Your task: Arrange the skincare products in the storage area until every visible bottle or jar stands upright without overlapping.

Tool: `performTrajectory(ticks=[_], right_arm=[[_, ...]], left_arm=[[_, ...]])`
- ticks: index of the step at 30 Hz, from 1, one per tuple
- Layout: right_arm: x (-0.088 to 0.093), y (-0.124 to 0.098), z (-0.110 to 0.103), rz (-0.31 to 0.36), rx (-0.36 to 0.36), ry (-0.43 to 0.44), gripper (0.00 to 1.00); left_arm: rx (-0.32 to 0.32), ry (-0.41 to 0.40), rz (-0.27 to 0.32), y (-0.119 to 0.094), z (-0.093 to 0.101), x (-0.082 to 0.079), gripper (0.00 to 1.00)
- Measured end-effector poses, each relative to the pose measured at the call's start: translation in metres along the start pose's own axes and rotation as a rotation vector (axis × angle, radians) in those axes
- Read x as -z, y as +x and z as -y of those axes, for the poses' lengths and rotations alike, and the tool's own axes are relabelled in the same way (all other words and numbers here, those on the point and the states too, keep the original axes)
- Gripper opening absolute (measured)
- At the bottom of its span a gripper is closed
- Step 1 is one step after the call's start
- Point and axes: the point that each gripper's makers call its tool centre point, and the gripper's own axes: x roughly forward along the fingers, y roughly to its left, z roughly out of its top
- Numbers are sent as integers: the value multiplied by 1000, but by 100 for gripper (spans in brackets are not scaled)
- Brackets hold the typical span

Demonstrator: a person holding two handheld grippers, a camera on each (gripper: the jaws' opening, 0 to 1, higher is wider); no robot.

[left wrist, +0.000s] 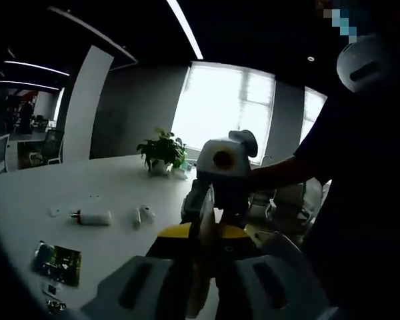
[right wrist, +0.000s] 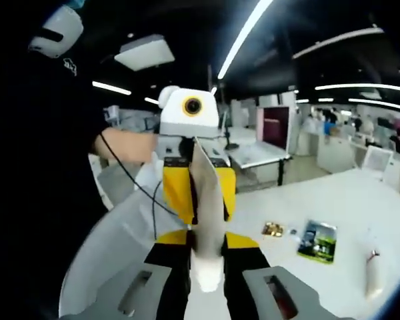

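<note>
Left gripper view showed my left gripper [left wrist: 201,293] and right gripper [left wrist: 210,200] facing each other, jaws apparently pinched narrow, though I couldn't tell for certain. A white tube [left wrist: 93,217] and small bottles [left wrist: 141,215] lay on the white table [left wrist: 27,200] at left, with a potted plant [left wrist: 163,152] farther off.

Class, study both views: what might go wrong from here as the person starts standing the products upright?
1. The left gripper and right gripper face each other very closely above the table, so their fingers may knock together.
2. The white tube lies on its side. A careless nudge might roll it rather than raise it.
3. The small white items beside it could get scattered.
</note>
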Motion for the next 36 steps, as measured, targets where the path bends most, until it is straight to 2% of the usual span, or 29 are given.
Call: performTrajectory(ticks=[8, 12, 14, 18, 23, 25, 30, 36], right_arm=[[1, 0, 1, -7, 17, -13, 6], [1, 0, 7, 5, 35, 5, 4], [4, 1, 9, 0, 41, 7, 4], [12, 1, 15, -21, 51, 8, 4], [22, -2, 25, -30, 63, 26, 3], [25, -4, 31, -34, 75, 28, 3], [34, -14, 55, -32, 131, 49, 3], [45, -23, 80, -25, 183, 54, 3]], left_arm=[[-2, -18, 7, 0, -1, 1, 11], [-44, -44, 42, 1, -10, -1, 15], [-59, -44, 49, 2, -12, 2, 17], [-73, -51, 45, 4, -12, 9, 27], [-111, -51, 20, 0, -18, 19, 32], [-135, -59, 20, -3, -22, 24, 34], [-220, -74, 2, -9, -33, 41, 47], [-310, -95, 10, -16, -43, 55, 64]])
